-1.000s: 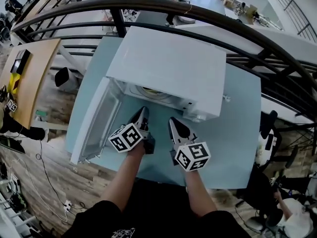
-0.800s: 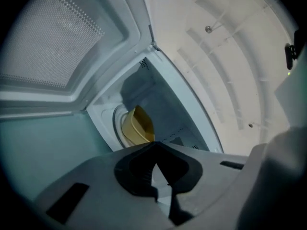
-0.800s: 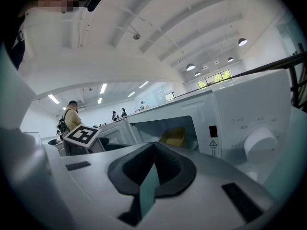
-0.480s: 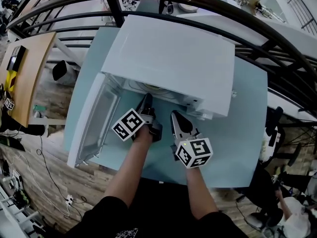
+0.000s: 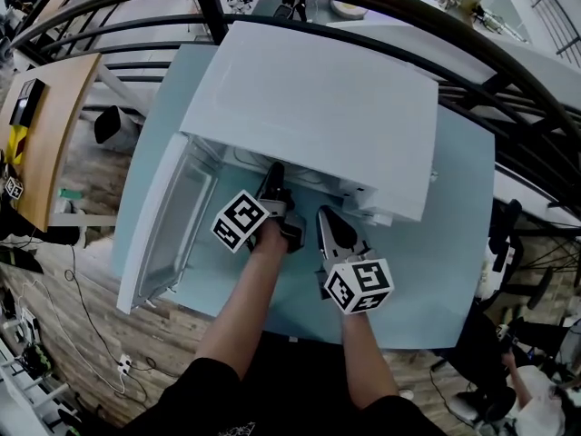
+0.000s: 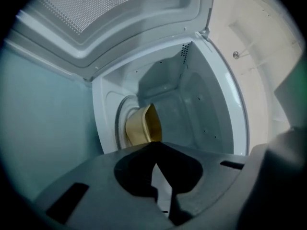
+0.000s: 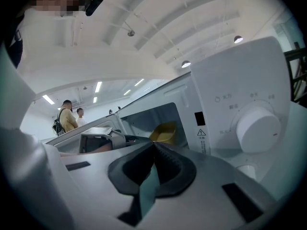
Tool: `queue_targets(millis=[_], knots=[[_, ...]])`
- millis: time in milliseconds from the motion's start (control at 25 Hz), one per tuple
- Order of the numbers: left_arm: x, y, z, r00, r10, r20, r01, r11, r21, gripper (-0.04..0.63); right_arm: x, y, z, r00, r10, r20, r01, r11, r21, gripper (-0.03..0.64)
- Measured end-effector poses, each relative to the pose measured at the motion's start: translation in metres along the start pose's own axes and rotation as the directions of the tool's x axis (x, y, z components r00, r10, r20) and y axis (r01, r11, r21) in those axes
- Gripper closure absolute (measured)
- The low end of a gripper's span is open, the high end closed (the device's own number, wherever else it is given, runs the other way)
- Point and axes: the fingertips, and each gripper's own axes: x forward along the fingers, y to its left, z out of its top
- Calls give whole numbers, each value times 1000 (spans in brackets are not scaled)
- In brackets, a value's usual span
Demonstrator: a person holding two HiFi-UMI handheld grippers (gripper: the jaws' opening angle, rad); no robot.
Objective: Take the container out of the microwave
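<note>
A white microwave (image 5: 309, 107) stands on a light blue table (image 5: 427, 262) with its door (image 5: 172, 230) swung open to the left. Inside, a yellow container (image 6: 143, 126) sits on the turntable; it also shows through the opening in the right gripper view (image 7: 164, 132). My left gripper (image 5: 272, 175) is at the mouth of the cavity, its tips (image 6: 153, 145) pointing at the container a short way off, jaws shut and empty. My right gripper (image 5: 324, 218) hangs just in front of the microwave, to the right of the left one, jaws (image 7: 154, 143) shut on nothing.
The control panel with a round knob (image 7: 259, 128) is right of the cavity. A dark metal railing (image 5: 472, 53) curves behind the table. A wooden desk (image 5: 45, 125) stands at the left. Two people (image 7: 69, 116) stand far off.
My left gripper has moved forward from the table's front up to the microwave's opening. The right gripper has crept forward only slightly.
</note>
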Motion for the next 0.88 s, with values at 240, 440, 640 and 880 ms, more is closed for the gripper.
queue_targets(millis=[240, 440, 640, 880], knots=[[13, 4, 3, 999, 0, 32, 1, 999, -39, 588, 0, -8, -4, 1000, -8, 2, 8, 1000, 13, 611], [17, 10, 2, 999, 14, 46, -11, 998, -69, 518, 1, -10, -5, 1000, -6, 10, 6, 1000, 19, 611], [18, 16, 6, 996, 50, 76, -41, 993, -113, 497, -1, -10, -2, 1000, -4, 20, 4, 1000, 17, 611], [22, 16, 10, 992, 77, 100, -63, 988, -140, 497, -3, -15, -7, 1000, -10, 11, 10, 1000, 23, 611]])
